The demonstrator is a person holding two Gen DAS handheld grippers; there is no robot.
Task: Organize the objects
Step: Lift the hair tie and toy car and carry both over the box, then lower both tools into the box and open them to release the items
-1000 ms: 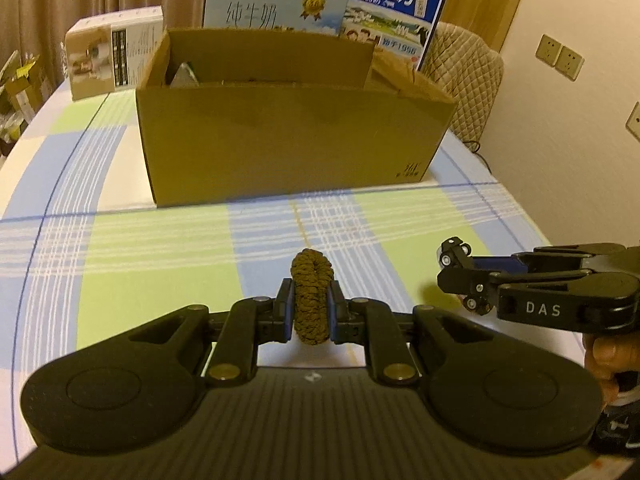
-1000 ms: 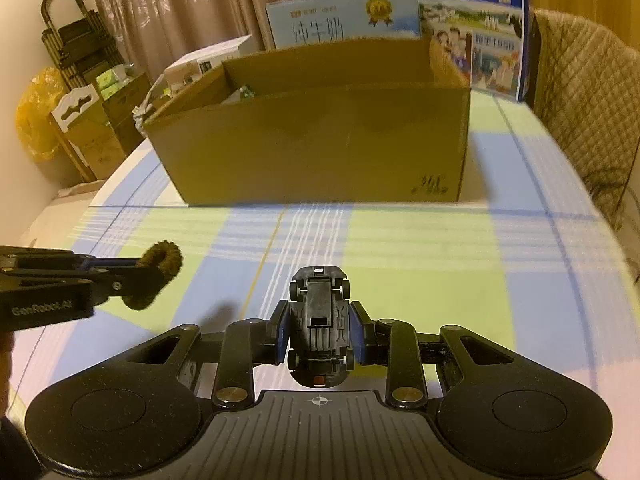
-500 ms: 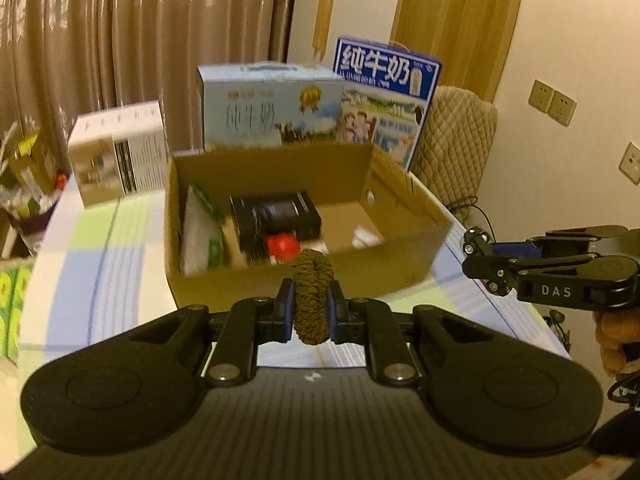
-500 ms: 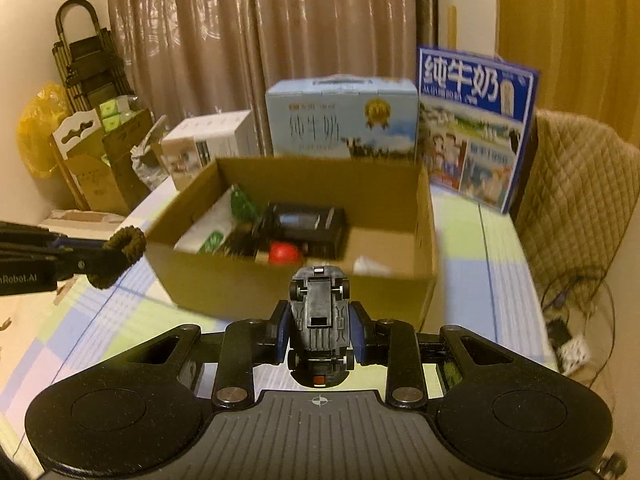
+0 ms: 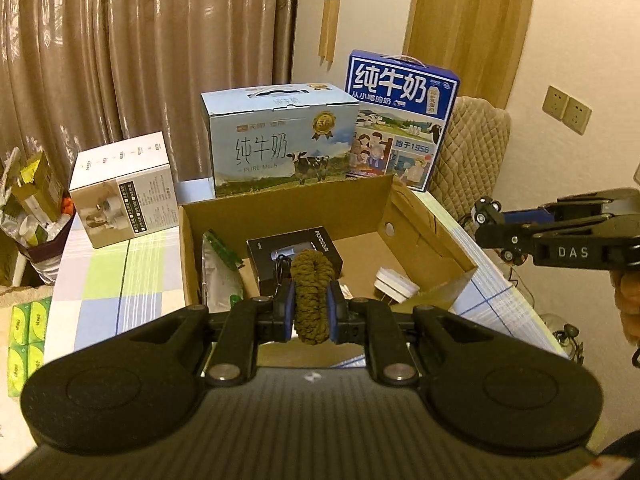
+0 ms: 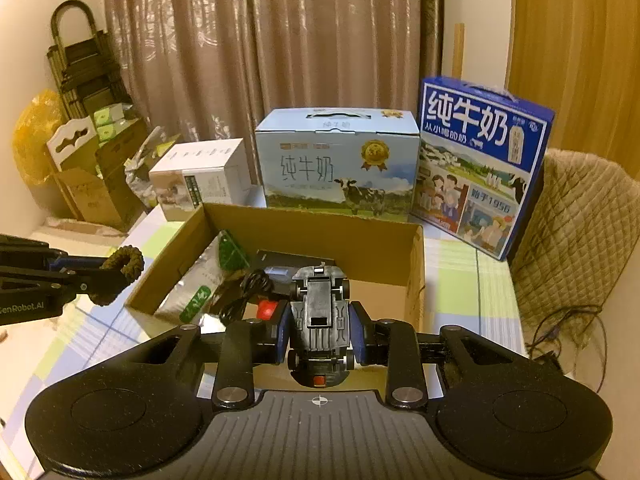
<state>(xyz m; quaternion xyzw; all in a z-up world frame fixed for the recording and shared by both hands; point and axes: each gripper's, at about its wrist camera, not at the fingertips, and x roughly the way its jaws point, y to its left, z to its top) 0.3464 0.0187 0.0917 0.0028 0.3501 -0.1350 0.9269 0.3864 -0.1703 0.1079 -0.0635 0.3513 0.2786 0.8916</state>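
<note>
Grippers: our left gripper (image 5: 312,312) pinches hair scrunchie (image 5: 312,292), right gripper (image 6: 320,334) clamps toy car (image 6: 320,320); early release risks missing cardboard box (image 6: 312,236).

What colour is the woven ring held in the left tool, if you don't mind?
Olive-brown; the ring shows best in the left wrist view.

This is a lived-in home, likely a dining corner. Long brown curtains (image 6: 280,60) hang behind a bench spread with a checked blue, green and white cloth (image 5: 100,280). Two gift cartons of milk, a pale blue one (image 5: 280,144) and a dark blue one (image 5: 400,120), stand on it beside an open brown cardboard box (image 5: 424,220). A chair with a quilted beige cover (image 6: 580,220), wall sockets (image 5: 566,110) and a folded black hand trolley (image 6: 80,64) complete the domestic clutter.
</note>
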